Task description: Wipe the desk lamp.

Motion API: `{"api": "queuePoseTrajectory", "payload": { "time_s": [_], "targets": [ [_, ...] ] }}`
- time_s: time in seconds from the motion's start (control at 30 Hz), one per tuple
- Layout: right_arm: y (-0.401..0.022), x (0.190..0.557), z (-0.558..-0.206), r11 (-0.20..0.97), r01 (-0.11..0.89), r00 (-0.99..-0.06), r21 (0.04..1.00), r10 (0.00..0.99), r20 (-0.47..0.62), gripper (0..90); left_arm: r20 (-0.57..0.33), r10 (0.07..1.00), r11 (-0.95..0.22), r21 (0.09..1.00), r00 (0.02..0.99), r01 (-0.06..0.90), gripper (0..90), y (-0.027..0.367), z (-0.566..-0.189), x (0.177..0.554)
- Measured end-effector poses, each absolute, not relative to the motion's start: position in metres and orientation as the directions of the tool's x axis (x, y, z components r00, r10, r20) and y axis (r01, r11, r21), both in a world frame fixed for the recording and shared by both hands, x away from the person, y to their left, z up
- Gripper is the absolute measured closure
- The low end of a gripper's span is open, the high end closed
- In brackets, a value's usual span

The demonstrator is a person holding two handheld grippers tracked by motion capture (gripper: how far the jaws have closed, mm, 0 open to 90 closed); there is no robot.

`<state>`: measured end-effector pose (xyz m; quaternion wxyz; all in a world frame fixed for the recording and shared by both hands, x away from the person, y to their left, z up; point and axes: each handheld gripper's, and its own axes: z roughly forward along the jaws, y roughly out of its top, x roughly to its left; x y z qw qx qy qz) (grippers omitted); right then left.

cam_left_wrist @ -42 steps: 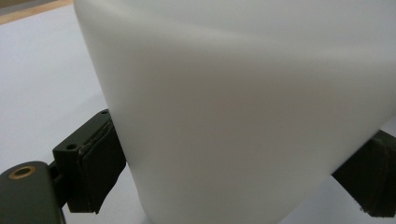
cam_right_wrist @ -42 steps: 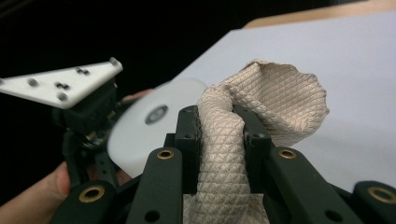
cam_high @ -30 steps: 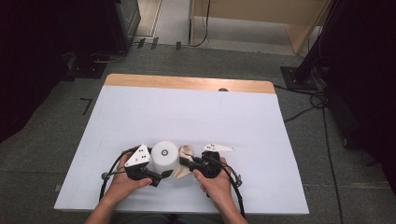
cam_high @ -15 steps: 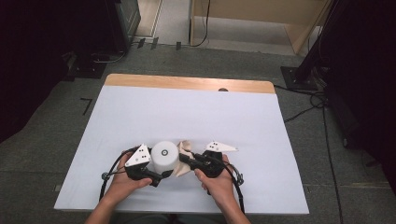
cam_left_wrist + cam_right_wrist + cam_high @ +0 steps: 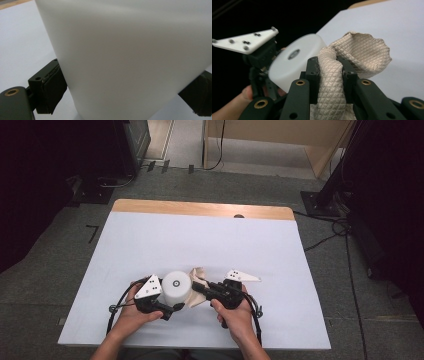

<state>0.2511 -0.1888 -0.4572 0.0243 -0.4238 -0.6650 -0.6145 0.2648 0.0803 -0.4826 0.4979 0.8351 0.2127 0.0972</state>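
White cylinder (image 5: 177,288), matt and upright, is standing near the front edge of the white table (image 5: 150,240), between the person's two hands. The left gripper (image 5: 167,307) is clasping it: in the left gripper view the cylinder (image 5: 130,57) is sitting between the two black pads (image 5: 51,87), which are pressing on its sides low down. Beige quilted cloth (image 5: 199,279) is lying bunched just to the right of the cylinder, touching its side. The right gripper (image 5: 200,287) is pinching this cloth; in the right gripper view a fold of the cloth (image 5: 332,75) is running up between the nearly closed jaws and is flaring open above them. The same view is showing the cylinder (image 5: 294,60) just beside the cloth, with the left gripper (image 5: 262,62) behind it.
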Motion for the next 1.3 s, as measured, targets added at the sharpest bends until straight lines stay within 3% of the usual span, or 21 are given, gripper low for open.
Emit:
{"api": "queuePoseTrajectory", "payload": {
  "time_s": [0.17, 0.5, 0.8, 1.07, 1.3],
  "targets": [
    [-0.188, 0.254, -0.470, -0.111, 0.631, -0.614, 0.768, 0.533, 0.582, 74.2, -0.047, 0.455, -0.417, 0.871, 0.889, 0.259, 6.9, 0.080, -0.483, 0.265],
    [-0.190, 0.267, -0.499, 0.001, 0.735, -0.577, 0.678, 0.528, 0.623, 73.9, -0.030, 0.456, -0.426, 0.870, 0.889, 0.249, 7.3, 0.079, -0.483, 0.264],
    [-0.214, 0.266, -0.480, 0.068, 0.603, -0.543, 0.795, 0.764, 0.348, 73.1, -0.025, 0.457, -0.437, 0.864, 0.889, 0.250, 7.5, 0.079, -0.481, 0.263],
    [-0.230, 0.272, -0.483, 0.134, 0.611, -0.496, 0.780, 0.833, 0.245, 64.7, 0.028, 0.500, -0.447, 0.864, 0.865, 0.230, 7.0, 0.078, -0.472, 0.258],
    [-0.233, 0.275, -0.485, 0.129, 0.623, -0.457, 0.772, 0.861, 0.225, 52.6, -0.053, 0.604, -0.360, 0.872, 0.795, 0.331, 0.0, 0.065, -0.464, 0.249]
  ]
}}
